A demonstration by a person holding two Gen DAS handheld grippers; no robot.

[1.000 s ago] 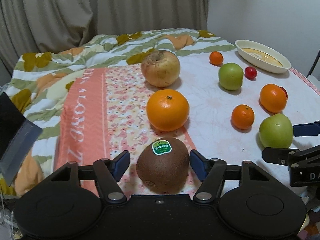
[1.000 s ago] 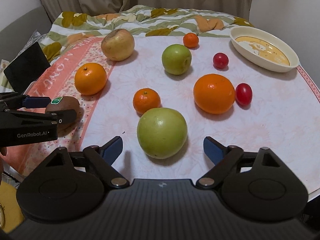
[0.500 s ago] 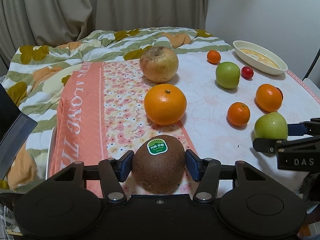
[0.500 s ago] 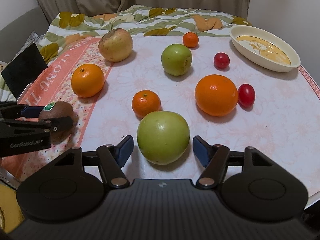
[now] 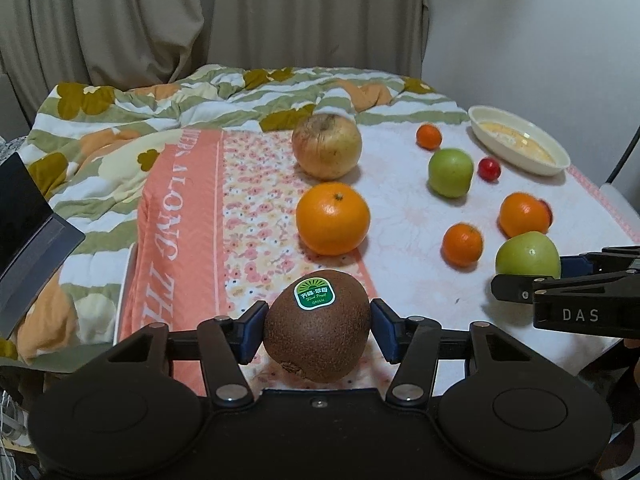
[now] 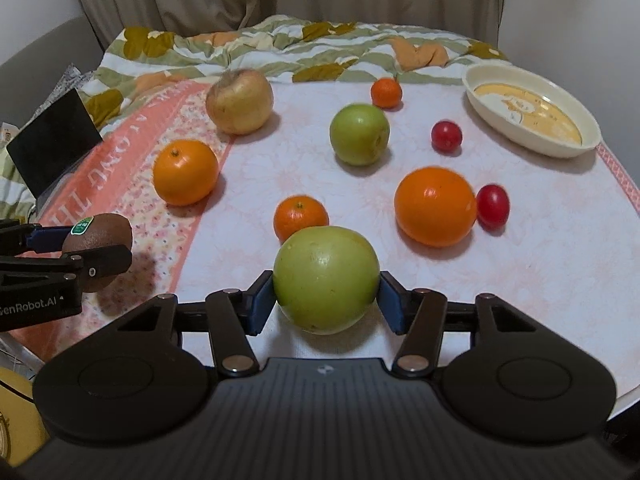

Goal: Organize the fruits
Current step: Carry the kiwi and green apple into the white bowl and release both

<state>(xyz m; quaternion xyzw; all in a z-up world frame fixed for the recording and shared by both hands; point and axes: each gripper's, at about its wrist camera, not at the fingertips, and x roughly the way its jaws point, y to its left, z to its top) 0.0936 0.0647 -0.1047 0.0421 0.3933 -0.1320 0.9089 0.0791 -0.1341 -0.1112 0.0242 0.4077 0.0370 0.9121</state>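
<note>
While the kiwi (image 5: pixel 317 326) is clamped and lifted by the left gripper (image 5: pixel 318 330) at the near left, the right gripper's (image 6: pixel 326 300) jaws, wide 1 second ago, are closing around the near green apple (image 6: pixel 326 278); both pickups are nearly secured.

Black tongs (image 5: pixel 318 330) with blue pads (image 5: pixel 253 330), silver screws.

right gripper (image 6: pixel 326 300): jaws closing, both pads against near green apple (image 6: pixel 326 278)
left gripper (image 6: pixel 86 246): at left edge, clamping kiwi (image 6: pixel 100 240)
behind apple: mandarin (image 6: pixel 300 218), touching in view
right: orange (image 6: pixel 435 205) touching red tomato (image 6: pixel 493 205)
far right: bowl (image 6: pixel 560 148)
surface: cloth (image 6: pixel 520 280)
</note>
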